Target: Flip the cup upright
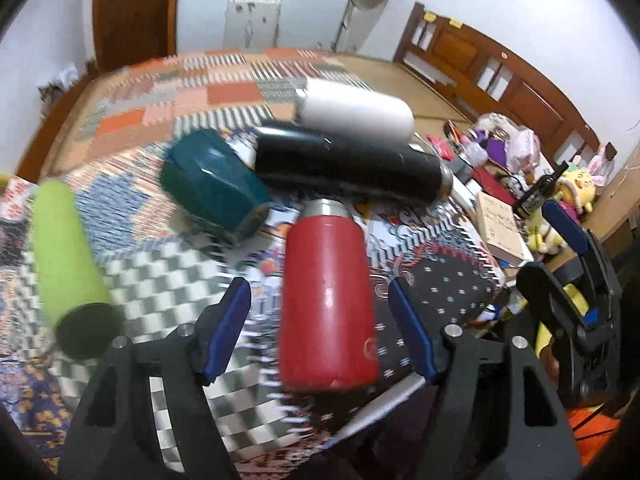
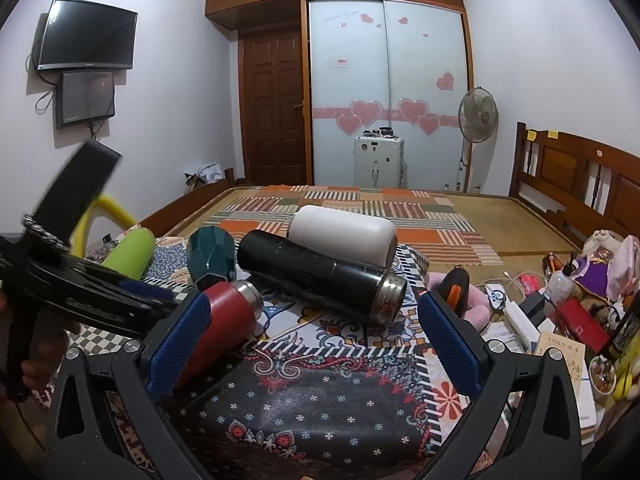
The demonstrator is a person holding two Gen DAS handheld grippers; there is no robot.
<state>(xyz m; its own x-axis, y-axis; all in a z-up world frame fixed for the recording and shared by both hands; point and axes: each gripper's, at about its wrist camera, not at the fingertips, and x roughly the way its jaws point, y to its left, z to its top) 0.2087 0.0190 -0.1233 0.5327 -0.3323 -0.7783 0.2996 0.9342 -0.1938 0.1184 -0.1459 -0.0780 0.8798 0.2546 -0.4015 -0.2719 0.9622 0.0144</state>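
A red cup lies on its side on the patterned cloth, its steel mouth pointing away. My left gripper is open, with the red cup between its blue pads, not touching. In the right wrist view the red cup lies behind my right gripper's left pad. My right gripper is open and empty above the cloth. A black cup, a white cup, a teal cup and a green cup also lie on their sides.
A cluttered side area with books, toys and a bottle stands on the right. The wooden bed frame and a fan are behind. The left gripper's body shows at the left in the right wrist view.
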